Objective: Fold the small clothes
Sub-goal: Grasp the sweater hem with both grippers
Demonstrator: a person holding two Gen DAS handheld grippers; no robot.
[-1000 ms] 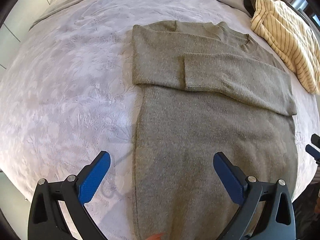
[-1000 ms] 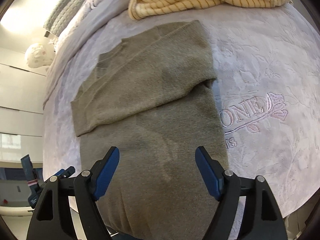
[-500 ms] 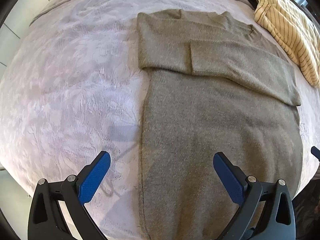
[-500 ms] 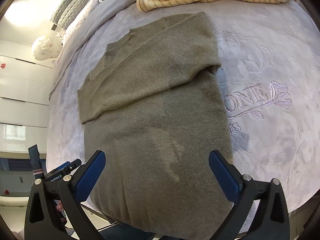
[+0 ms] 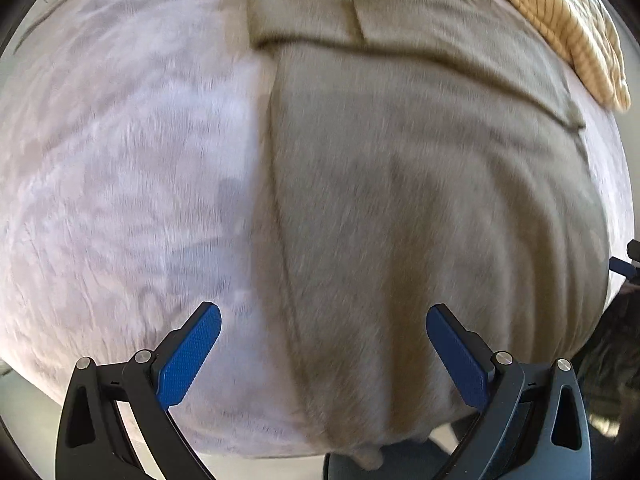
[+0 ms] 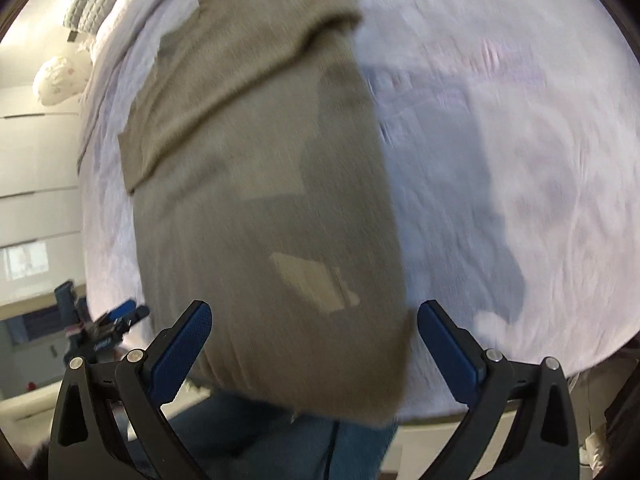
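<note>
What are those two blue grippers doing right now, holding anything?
Left gripper: open, holding nothing, above the olive sweater's near edge.
Right gripper: open, holding nothing, the sweater's hem below it.

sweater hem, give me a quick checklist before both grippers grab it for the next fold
1. Left gripper open: ok.
2. Right gripper open: ok.
3. Sleeves folded across the sweater: ok.
4. Left gripper straddles the sweater's left edge: ok.
5. Right gripper straddles the bottom right corner: ok.
6. Striped garment clear of the sweater: cannot tell, the two meet at the far corner.
</note>
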